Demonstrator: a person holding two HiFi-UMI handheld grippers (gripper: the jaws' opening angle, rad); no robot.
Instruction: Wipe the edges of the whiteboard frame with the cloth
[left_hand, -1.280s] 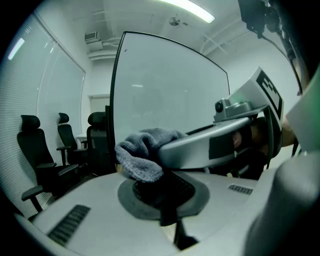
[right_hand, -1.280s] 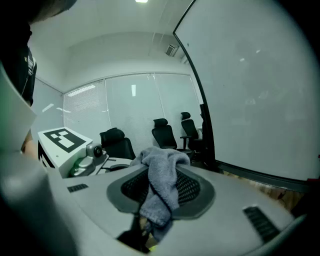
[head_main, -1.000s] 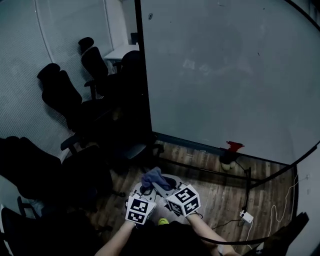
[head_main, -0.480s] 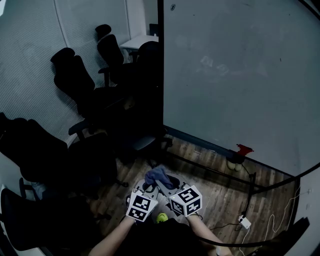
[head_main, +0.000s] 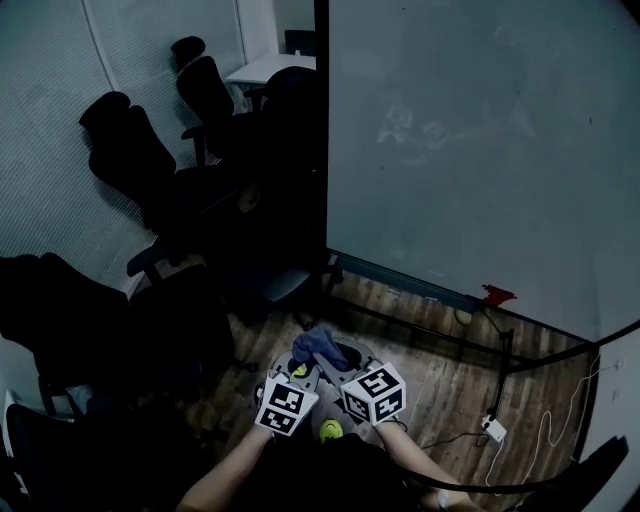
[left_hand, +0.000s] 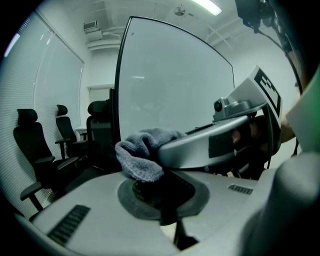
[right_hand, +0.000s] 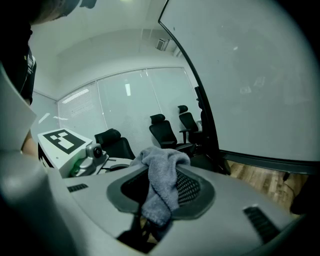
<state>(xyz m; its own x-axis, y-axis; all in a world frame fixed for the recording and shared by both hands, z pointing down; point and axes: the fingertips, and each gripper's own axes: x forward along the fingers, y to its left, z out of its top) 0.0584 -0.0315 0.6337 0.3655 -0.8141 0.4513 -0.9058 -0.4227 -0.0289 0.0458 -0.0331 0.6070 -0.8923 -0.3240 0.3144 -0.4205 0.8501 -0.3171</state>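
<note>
Whiteboard (head_main: 480, 150) wiping is not happening yet, as far as I am judging. The big board is standing in front of you. Its dark frame (head_main: 322, 130) is running up the left side and along the bottom, near the wooden floor (head_main: 440, 380). You are holding the grey-blue cloth (head_main: 318, 345) down low by your waist, well apart from the frame, so no edge is getting touched.

Your right tongs (right_hand: 157, 200) are pinching the cloth, and it is drooping over their pads. Your left tongs (left_hand: 162, 197) are sitting closed with nothing in them, just beside the right ones. So every edge is waiting for you, and I am guessing the cloth is needing a lift up to the frame first.

Faint scribbles (head_main: 400, 125) are showing on the board, but they are too pale for reading. The cubes (head_main: 285, 408) on your tongs are carrying black and white squares, no words. Black office chairs (head_main: 130, 150) are standing off to the left.
</note>
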